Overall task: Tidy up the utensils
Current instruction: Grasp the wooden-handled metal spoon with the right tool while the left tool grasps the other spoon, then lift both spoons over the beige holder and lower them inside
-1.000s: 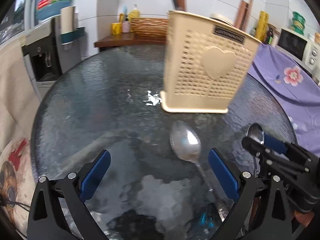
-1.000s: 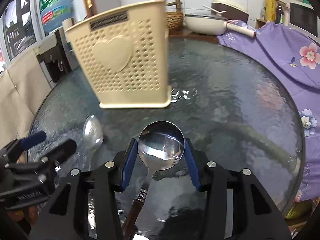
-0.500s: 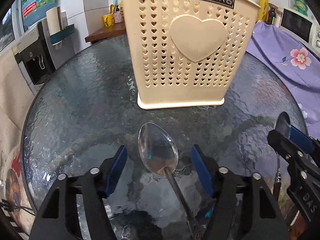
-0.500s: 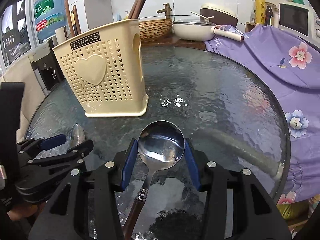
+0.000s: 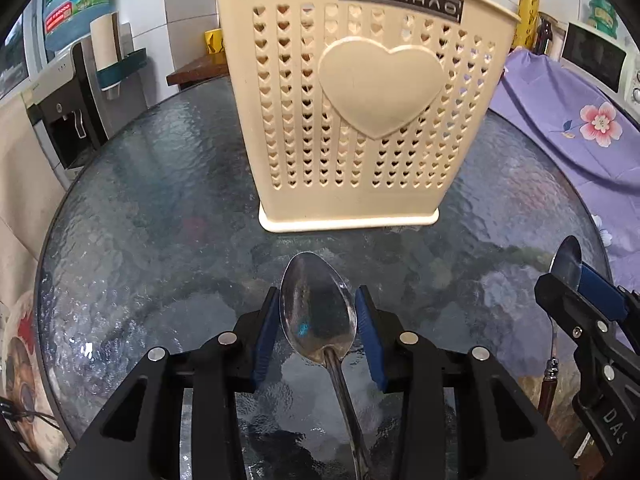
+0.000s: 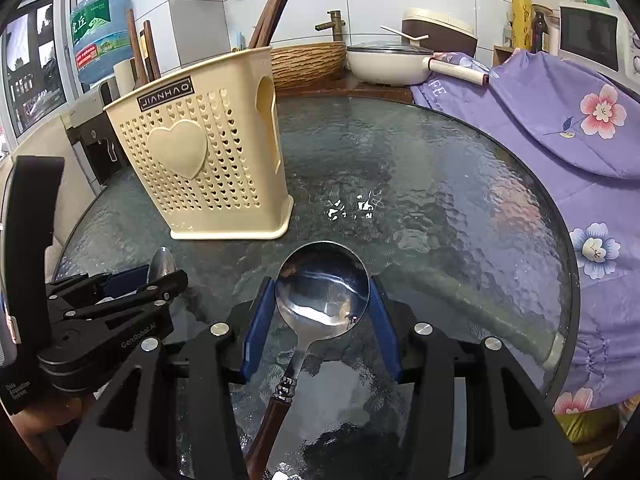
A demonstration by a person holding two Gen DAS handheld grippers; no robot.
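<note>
- Two spoons are in hand and neither has reached the cream utensil holder [image 5: 352,120] yet, so I judge the task to be at its carrying stage, with the placing undone.
- Left tongs [image 5: 318,320]: the blue pads are closed in against the bowl of an all-steel spoon [image 5: 316,316], one pad on each edge, so they are pinching it. Its bowl points toward the holder and sits just in front of the holder's base, over the glass worktop [image 5: 140,208]. Whether the spoon is lifted clear of the glass I cannot tell.
- Right tongs [image 6: 322,312]: these are likewise pinching a spoon, a round-bowled one with a dark wooden handle [image 6: 322,292], gripped across its bowl. It is in front of the holder and off to the holder's right side, near its front corner.
- Holder: it stands upright on the worktop, heart panel facing both cameras. Long wooden sticks, probably chopsticks [image 6: 276,4], already rise from its far side, so some sorting looks done.
- Left to do, as I read it: raise each spoon above the holder's rim, turn it handle-down or bowl-down, and release it inside. No other loose utensil shows on the glass around the holder, so these two may be the last.
- Risk: a grip across a slick, curved bowl could let a spoon pivot during tilting.
</note>
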